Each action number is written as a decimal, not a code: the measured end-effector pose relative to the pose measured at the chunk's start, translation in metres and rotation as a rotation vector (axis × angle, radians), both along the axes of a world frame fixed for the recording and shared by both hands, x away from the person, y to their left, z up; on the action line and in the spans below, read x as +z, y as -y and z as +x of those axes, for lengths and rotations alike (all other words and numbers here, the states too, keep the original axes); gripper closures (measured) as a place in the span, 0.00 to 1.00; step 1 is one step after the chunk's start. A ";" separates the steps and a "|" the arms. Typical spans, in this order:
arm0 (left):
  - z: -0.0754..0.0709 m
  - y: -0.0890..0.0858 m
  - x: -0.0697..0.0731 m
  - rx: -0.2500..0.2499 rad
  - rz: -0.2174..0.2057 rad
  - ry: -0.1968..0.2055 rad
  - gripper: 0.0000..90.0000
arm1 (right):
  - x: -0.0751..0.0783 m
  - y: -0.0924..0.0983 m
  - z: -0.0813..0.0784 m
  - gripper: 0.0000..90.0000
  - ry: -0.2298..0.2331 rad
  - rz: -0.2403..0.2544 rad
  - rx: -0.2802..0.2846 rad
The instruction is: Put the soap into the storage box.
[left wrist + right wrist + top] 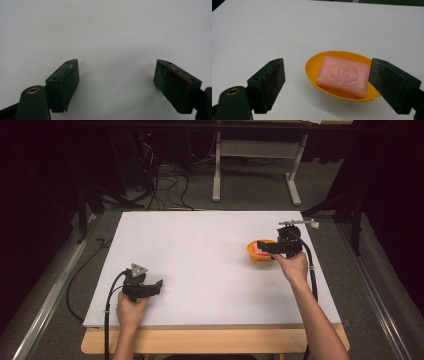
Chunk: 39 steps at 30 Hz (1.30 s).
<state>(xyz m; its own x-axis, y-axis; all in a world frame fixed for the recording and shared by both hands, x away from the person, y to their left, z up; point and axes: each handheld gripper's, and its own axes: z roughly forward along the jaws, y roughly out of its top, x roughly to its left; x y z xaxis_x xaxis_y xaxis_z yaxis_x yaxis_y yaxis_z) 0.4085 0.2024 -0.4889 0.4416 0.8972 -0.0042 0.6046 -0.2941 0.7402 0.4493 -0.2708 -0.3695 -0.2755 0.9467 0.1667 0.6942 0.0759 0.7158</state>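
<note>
Left-hand work first: my left gripper (159, 286) sits in the lower left of the high view on the white rectangular table board (200, 255), jaws spread wide and empty, with bare white surface between them in the left gripper view.

Moving right, the pink rectangular bar of soap (342, 76) lies flat in the shallow orange oval plastic dish (312, 65), right of centre in the high view and at the middle of the right gripper view. My right gripper (263, 247) hovers at the dish, its jaws wide apart and gripping nothing. In the right gripper view the right-hand jaw overlaps the edge of the soap, but I cannot tell from this angle whether it touches.

I judge this to be the step around the soap in its dish, either an approach or a release. If I am to pick the bar up, the next move calls for lowering the jaws to straddle its short sides, then closing without tipping the dish.
</note>
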 end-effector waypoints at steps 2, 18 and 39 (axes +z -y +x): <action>0.000 0.000 0.000 0.000 0.000 0.000 0.23 | 0.000 0.002 -0.004 0.17 0.008 0.001 0.005; 0.000 0.000 0.000 0.001 -0.001 0.001 0.23 | -0.003 0.022 -0.033 0.23 0.088 0.054 0.013; 0.000 0.000 0.000 0.002 -0.001 0.002 0.23 | -0.021 0.049 -0.069 0.23 0.146 0.083 0.003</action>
